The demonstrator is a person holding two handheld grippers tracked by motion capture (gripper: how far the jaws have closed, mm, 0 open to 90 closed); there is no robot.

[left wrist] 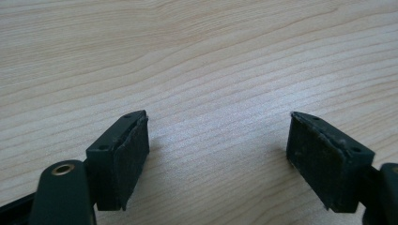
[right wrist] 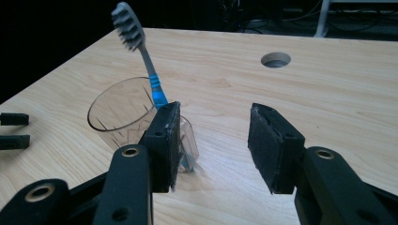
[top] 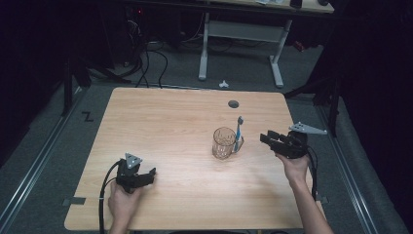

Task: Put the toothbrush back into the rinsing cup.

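A clear glass mug point(top: 223, 143) stands right of the table's middle. A toothbrush point(top: 238, 130) with a blue and white handle stands upright, bristles up, at the side of the mug where its handle is; whether it sits inside the mug I cannot tell. My right gripper point(top: 267, 136) hovers just right of the mug, pointing at it, jaws open with nothing between them. In the right gripper view the mug point(right wrist: 119, 115) and toothbrush point(right wrist: 149, 68) sit partly behind the left jaw of that gripper point(right wrist: 215, 112). My left gripper point(top: 151, 175) rests open near the front left, over bare wood point(left wrist: 218, 122).
The wooden table point(top: 185, 195) has a round cable hole point(top: 234, 104) near its far edge, beyond the mug. A white desk frame point(top: 204, 48) and loose cables stand on the floor behind the table. The left gripper's jaws point(right wrist: 14, 129) appear at the far left of the right gripper view.
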